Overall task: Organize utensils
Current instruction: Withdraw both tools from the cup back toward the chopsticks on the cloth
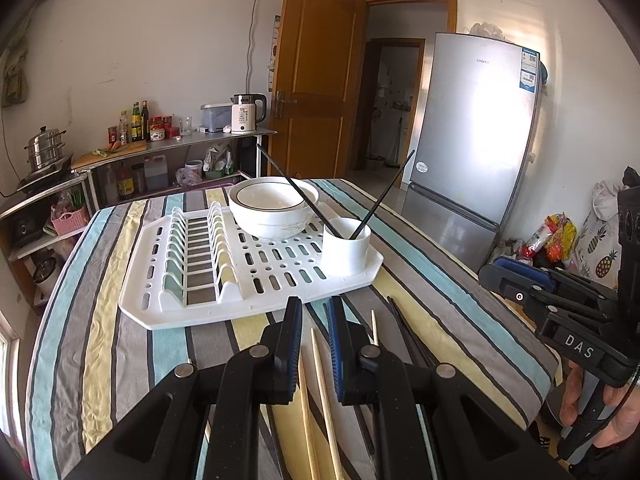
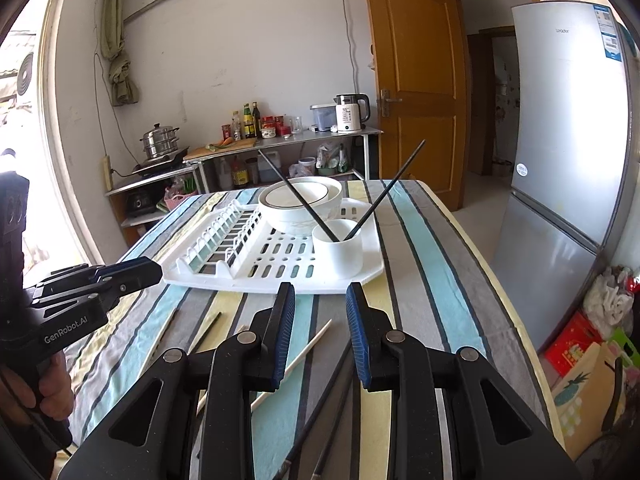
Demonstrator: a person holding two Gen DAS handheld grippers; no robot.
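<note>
A white drying rack (image 1: 160,304) (image 2: 224,276) lies on the striped table. On it a white cup (image 1: 346,246) (image 2: 338,248) holds two black chopsticks (image 1: 382,196) (image 2: 384,192). My left gripper (image 1: 315,306) is open and empty, low over two wooden chopsticks (image 1: 322,376) lying on the cloth. Black chopsticks (image 1: 404,328) lie just right of it. My right gripper (image 2: 320,292) is open and empty above a wooden chopstick (image 2: 308,350) and black chopsticks (image 2: 328,396). Each gripper shows in the other's view, the right (image 1: 496,276) and the left (image 2: 148,270).
Stacked white bowls (image 1: 274,204) (image 2: 300,204) sit at the rack's back. A silver fridge (image 1: 472,128) stands right of the table, a wooden door (image 1: 316,76) behind. Shelves with a kettle (image 1: 246,114), bottles and a steamer pot (image 1: 45,150) line the far wall.
</note>
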